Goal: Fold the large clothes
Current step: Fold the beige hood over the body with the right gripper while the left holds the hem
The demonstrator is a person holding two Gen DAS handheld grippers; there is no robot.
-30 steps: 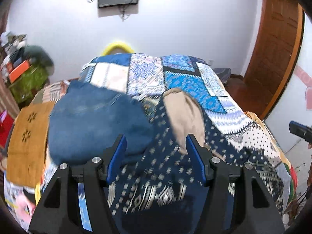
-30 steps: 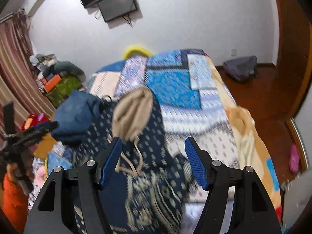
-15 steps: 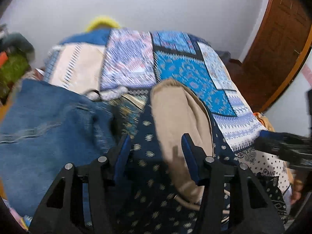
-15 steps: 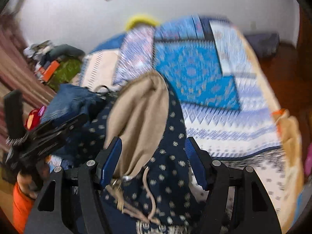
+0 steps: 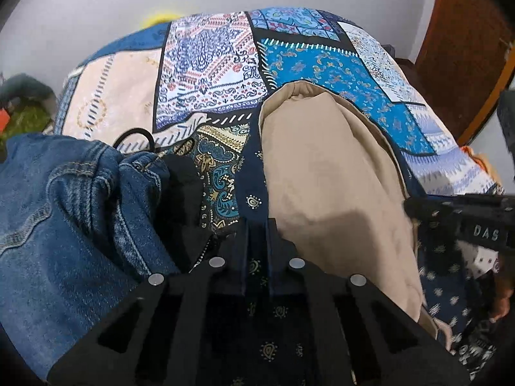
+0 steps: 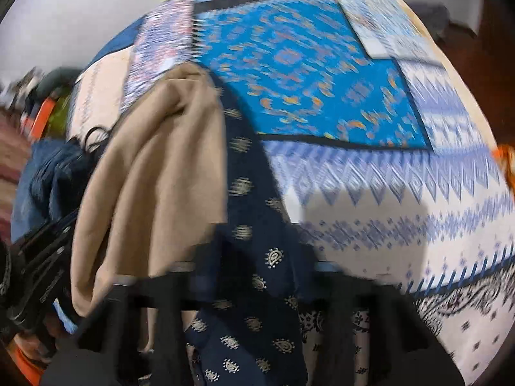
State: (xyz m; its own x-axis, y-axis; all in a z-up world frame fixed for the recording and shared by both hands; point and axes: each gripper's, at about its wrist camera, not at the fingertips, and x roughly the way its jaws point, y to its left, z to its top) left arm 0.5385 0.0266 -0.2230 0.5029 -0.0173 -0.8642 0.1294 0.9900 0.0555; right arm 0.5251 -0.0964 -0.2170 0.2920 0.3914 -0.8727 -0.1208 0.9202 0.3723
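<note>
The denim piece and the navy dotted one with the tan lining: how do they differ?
The denim garment is plain mid-blue with pale stitched seams; the navy garment is dark, dotted with small pale paisley marks, and shows a tan lining. The denim lies bunched to the left, untouched; the navy one is pinched in the left gripper. Both lie on the patchwork bedspread.

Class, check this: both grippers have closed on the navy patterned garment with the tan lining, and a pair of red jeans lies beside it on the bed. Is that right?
Not quite: the jeans are blue denim, not red, as the left wrist view shows. The rest holds: the left gripper and right gripper are shut on the navy patterned garment, tan lining showing, on the bed.
</note>
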